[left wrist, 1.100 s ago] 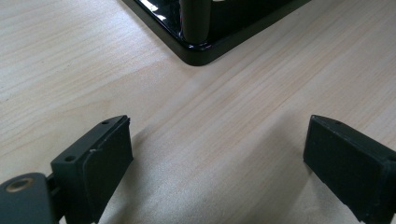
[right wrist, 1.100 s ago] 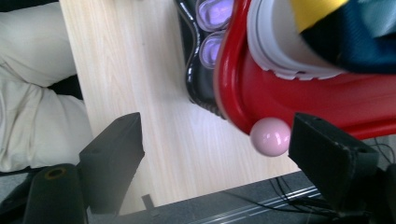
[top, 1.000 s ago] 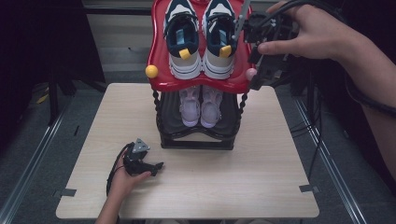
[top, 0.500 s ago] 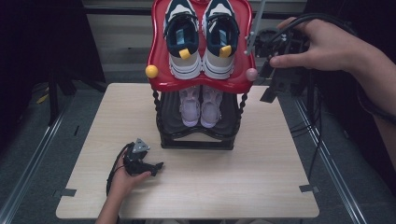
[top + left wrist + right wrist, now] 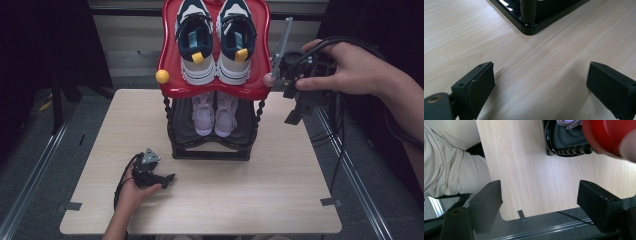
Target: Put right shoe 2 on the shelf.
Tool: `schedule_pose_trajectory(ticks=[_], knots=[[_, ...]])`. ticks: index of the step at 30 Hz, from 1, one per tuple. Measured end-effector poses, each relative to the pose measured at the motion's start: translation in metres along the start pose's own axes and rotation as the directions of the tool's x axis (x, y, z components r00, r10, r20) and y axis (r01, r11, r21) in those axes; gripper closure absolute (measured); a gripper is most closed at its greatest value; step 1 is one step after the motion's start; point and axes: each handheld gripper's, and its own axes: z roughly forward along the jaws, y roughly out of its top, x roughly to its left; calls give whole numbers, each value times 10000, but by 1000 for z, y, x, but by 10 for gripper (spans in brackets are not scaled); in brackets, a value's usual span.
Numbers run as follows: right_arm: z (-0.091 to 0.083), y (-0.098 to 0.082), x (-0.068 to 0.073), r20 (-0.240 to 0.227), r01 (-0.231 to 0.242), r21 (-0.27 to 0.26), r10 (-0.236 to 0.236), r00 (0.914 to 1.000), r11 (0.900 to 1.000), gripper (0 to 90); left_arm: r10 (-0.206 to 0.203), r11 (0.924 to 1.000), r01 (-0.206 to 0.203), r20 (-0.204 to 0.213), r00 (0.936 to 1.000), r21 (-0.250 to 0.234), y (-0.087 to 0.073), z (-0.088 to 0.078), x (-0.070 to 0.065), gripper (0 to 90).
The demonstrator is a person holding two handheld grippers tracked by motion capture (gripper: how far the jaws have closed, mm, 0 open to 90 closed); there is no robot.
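While both tongs are spread empty, the right gripper (image 5: 292, 107) probably sits close enough to bump the red shelf (image 5: 172, 85) and tip the sneakers (image 5: 216, 42); the left gripper (image 5: 167, 179) rests on the table (image 5: 280, 200).

Overhead front view, two close table (image 5: 280, 200) views

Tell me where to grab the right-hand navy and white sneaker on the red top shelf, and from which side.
Take the navy and white sneaker across its heel collar, just above the yellow pull tab. Come from the front and above: the heel faces the person, the opening is up, and the right claw is open beside the red top shelf.
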Motion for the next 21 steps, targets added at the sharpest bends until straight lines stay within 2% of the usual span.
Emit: schedule_pose_trajectory(ticks=[1,21], knots=[[2,-1,-1,-2,97,21,-97,10000,10000,197,0,10000,0,-1,10000,-1,0,0,0,74],[40,-33,7,-350,-195,-42,193,9992,9998,197,17,10000,-17,20,10000,31,0,0,0,74]])
